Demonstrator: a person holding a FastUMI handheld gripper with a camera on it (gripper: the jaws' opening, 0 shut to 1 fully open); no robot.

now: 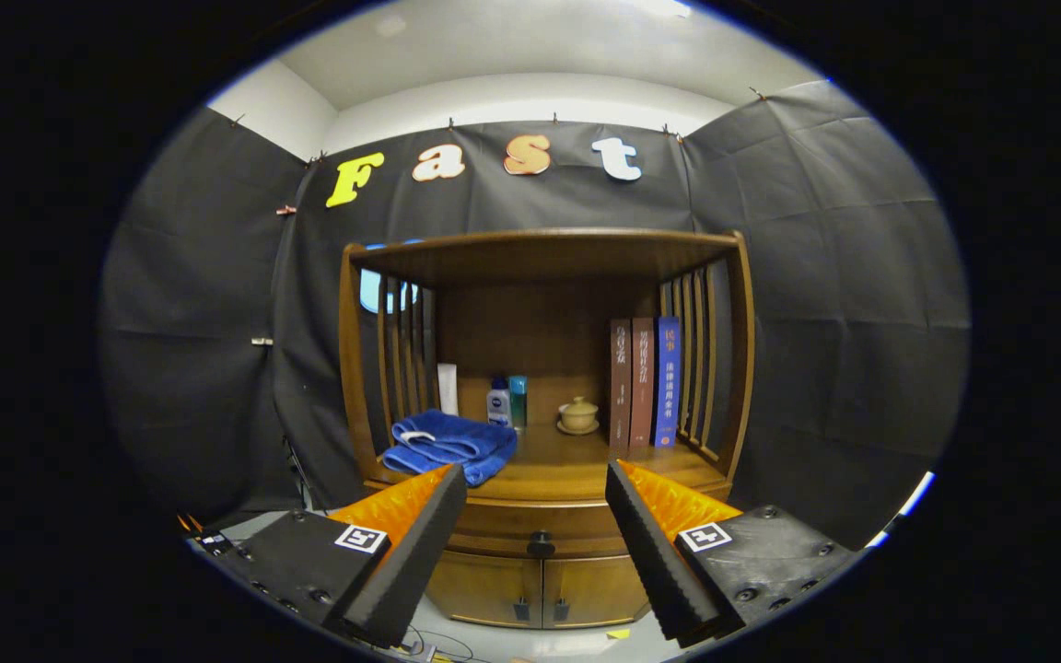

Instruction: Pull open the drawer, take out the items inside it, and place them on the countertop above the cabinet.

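Wood fills the space ahead of the gripper (536, 516), whose fingers stand spread and empty. Between them sits the brown wooden drawer (530, 527) with its dark round knob (541, 544), shut; nothing has been removed, and the wooden countertop (577, 465) above awaits its contents.

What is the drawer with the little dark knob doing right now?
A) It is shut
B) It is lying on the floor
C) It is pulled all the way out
A: the drawer sits flush in the cabinet front under the countertop, its knob untouched between the open tool's fingers, well beyond them.
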